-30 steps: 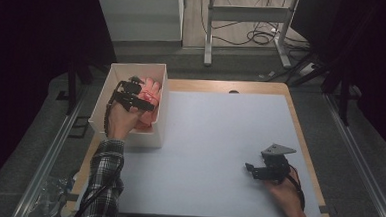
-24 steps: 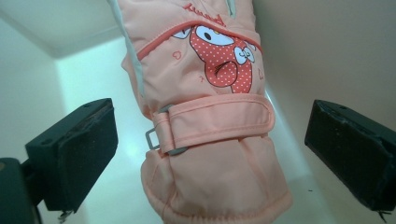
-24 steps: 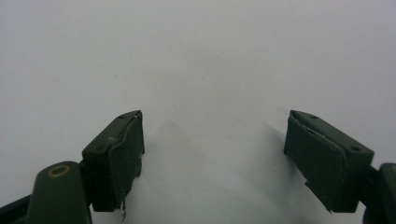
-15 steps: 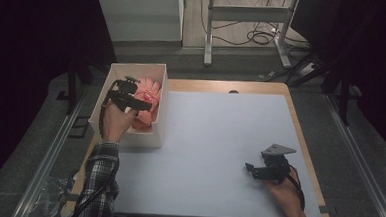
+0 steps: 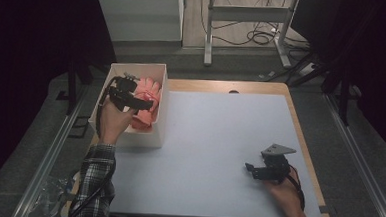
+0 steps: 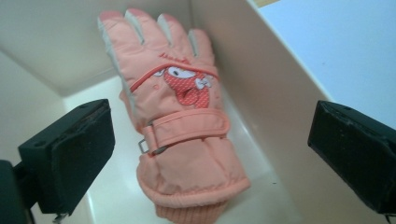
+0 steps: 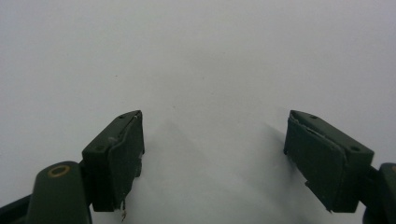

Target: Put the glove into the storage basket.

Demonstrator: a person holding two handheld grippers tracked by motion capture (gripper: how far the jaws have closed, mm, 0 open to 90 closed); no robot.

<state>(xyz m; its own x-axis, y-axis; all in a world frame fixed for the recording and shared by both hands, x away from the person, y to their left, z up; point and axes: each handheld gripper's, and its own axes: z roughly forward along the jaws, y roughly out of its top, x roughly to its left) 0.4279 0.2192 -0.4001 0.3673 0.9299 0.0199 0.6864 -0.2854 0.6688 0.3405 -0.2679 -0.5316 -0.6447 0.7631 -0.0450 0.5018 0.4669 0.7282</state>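
A pink padded glove (image 6: 180, 121) with a cartoon face and a wrist strap lies inside a white box (image 6: 261, 93), fingers toward the far wall. In the high view the glove (image 5: 146, 103) shows in the box (image 5: 157, 131) at the table's left edge. My left gripper (image 5: 146, 105) hovers over the box, open, its jaws wide on either side of the glove and not touching it (image 6: 210, 154). My right gripper (image 5: 250, 169) rests low over the white table near the front right, open with nothing between its jaws (image 7: 212, 154).
The white tabletop (image 5: 219, 140) spreads between the two hands, with a wooden rim (image 5: 304, 144) along its right side. A metal stand and cables (image 5: 245, 21) lie on the floor behind the table.
My left gripper has shifted slightly back toward the near side above the box. The right gripper has stayed put.
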